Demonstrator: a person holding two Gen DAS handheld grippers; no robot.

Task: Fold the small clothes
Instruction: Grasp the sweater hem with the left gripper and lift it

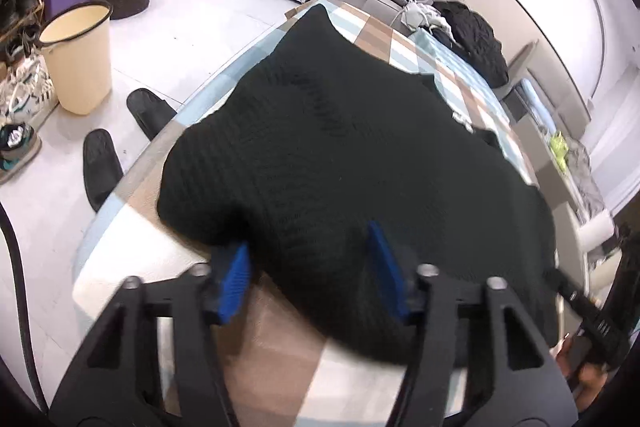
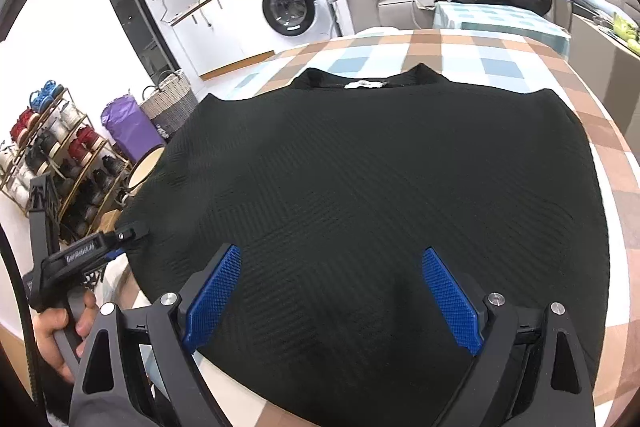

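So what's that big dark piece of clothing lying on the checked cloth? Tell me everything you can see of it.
The black knit top looks like a ribbed, textured sweater, spread flat and unfolded on the checked tablecloth. Its neckline lies at the far side with a small white label inside the collar. The hem is nearest the right gripper, whose jaws stand open over it. At its near left corner the left gripper has the edge between its blue pads, not visibly pinched.
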